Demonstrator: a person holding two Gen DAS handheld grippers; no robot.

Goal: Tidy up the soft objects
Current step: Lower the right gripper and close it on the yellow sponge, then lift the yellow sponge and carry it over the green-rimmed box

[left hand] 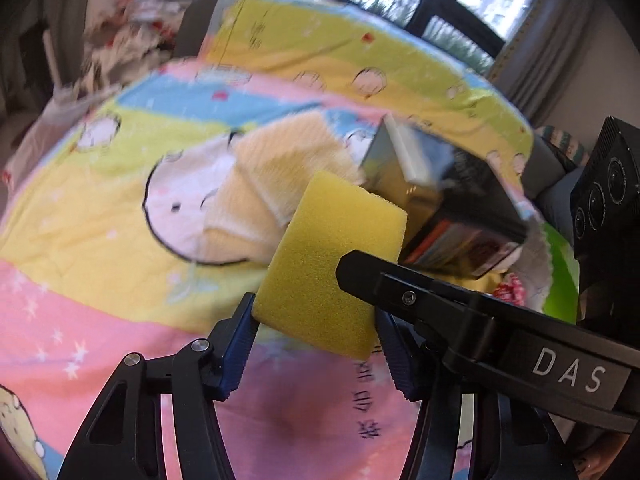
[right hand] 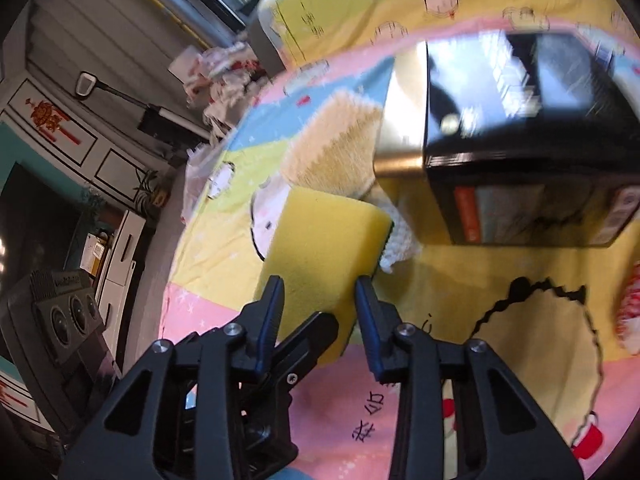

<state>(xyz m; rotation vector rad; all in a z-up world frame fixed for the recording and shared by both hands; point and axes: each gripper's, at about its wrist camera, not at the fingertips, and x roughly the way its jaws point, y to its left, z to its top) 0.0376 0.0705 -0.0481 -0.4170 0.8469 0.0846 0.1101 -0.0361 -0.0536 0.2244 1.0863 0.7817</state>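
1. "DAS" in white letters on the black finger of the right gripper, crossing just right of the left claw.
2. Dark Chinese characters printed on the pink blanket, below the claw; too blurred to read.

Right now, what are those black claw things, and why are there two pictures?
Those claws are grippers: tongs a person squeezes, one in each hand. No robot is here. Each picture is taken from one of them, looking forward: one from the left gripper, the other from the right gripper. Underneath lies a cartoon quilt. On it are a beige towel and a black box. Both grippers pinch the same yellow sponge.
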